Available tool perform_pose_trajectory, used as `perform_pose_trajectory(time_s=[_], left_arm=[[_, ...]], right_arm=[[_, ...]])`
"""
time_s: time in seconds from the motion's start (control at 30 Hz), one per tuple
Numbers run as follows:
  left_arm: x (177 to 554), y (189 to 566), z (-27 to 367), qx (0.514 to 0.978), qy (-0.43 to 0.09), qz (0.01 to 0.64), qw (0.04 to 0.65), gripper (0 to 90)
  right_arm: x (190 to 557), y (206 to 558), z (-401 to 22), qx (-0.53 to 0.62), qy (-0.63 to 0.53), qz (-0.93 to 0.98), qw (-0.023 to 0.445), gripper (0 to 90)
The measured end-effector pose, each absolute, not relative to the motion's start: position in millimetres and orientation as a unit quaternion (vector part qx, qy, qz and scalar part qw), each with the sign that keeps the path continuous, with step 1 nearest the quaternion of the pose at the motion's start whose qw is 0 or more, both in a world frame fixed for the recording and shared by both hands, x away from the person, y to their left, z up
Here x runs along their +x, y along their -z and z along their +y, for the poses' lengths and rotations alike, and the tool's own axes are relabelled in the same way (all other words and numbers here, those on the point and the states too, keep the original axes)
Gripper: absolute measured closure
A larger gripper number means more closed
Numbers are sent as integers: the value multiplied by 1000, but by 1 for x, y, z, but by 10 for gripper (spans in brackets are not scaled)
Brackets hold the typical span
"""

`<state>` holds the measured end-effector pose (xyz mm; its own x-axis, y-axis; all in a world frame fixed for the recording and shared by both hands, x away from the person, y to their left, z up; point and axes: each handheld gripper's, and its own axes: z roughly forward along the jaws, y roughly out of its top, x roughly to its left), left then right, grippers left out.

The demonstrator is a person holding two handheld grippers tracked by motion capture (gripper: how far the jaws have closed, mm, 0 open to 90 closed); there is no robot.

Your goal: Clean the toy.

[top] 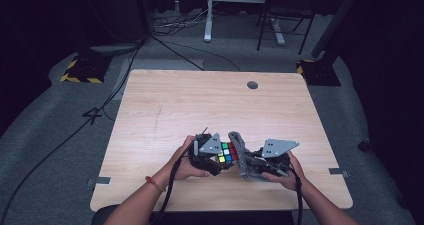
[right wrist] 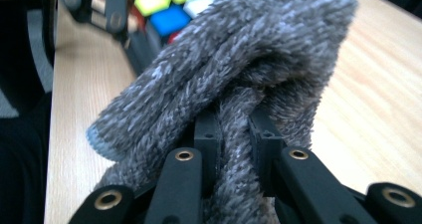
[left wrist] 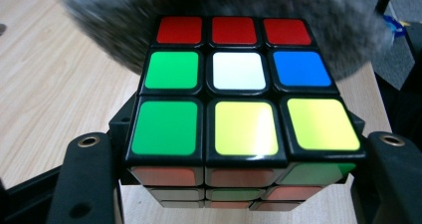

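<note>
A Rubik's cube (top: 226, 153) with red, green, white, blue and yellow stickers on top is clamped between the black jaws of my left gripper (top: 220, 161) near the table's front edge. In the left gripper view the cube (left wrist: 239, 99) sits close up between the two jaws. A grey fuzzy cloth (top: 240, 155) stands bunched against the cube's right side. My right gripper (top: 250, 166) is shut on a fold of that cloth (right wrist: 234, 84); its jaws pinch the fabric low in the right gripper view (right wrist: 234, 149). The cube's blue and yellow stickers (right wrist: 169, 10) peek out behind the cloth.
The wooden table (top: 200, 105) has a round cable hole (top: 252, 85) at the back right. Beyond the far edge lie floor cables (top: 175, 50), desk legs (top: 208, 15) and yellow-black striped stand bases (top: 80, 70). Both forearms come in over the front edge.
</note>
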<state>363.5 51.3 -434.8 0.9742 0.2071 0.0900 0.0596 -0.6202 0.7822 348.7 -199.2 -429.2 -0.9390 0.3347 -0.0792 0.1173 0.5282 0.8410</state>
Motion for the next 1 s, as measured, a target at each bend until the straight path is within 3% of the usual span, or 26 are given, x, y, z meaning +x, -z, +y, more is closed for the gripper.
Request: perform_pose_trajectory(time_s=[1.0], left_arm=[[358, 442, 36, 912, -114, 62, 390, 333]], right_arm=[[345, 421, -192, 126, -488, 854, 131, 786]])
